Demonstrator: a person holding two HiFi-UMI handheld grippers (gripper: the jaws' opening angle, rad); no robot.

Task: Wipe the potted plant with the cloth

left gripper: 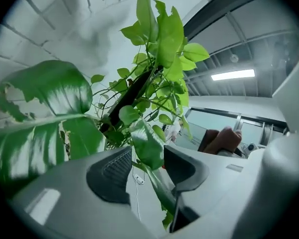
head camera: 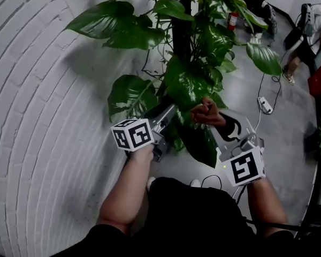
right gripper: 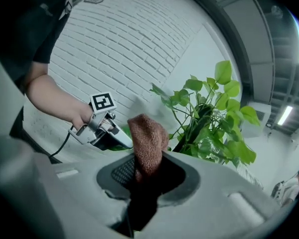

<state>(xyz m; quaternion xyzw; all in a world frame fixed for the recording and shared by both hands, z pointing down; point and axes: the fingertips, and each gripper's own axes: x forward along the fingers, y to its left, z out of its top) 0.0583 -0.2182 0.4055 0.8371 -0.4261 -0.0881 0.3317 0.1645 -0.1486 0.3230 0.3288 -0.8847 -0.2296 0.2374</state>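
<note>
By a white brick wall (head camera: 32,100), the left gripper (left gripper: 147,173) gapes around a leaf (left gripper: 147,146) of the potted plant (head camera: 190,79); the right gripper (right gripper: 147,178) pinches a brown cloth (right gripper: 148,136).

We read no words, numbers or brand names anywhere. Only printed signs: black-and-white square code patterns on marker cube (head camera: 132,134) of left gripper (head camera: 170,113) and on marker cube (head camera: 246,166) of right gripper (head camera: 211,116), with no letters in them. Small plate (right gripper: 93,0) high on brick wall (right gripper: 139,39) carries dark marks, too small for us to read.
</note>
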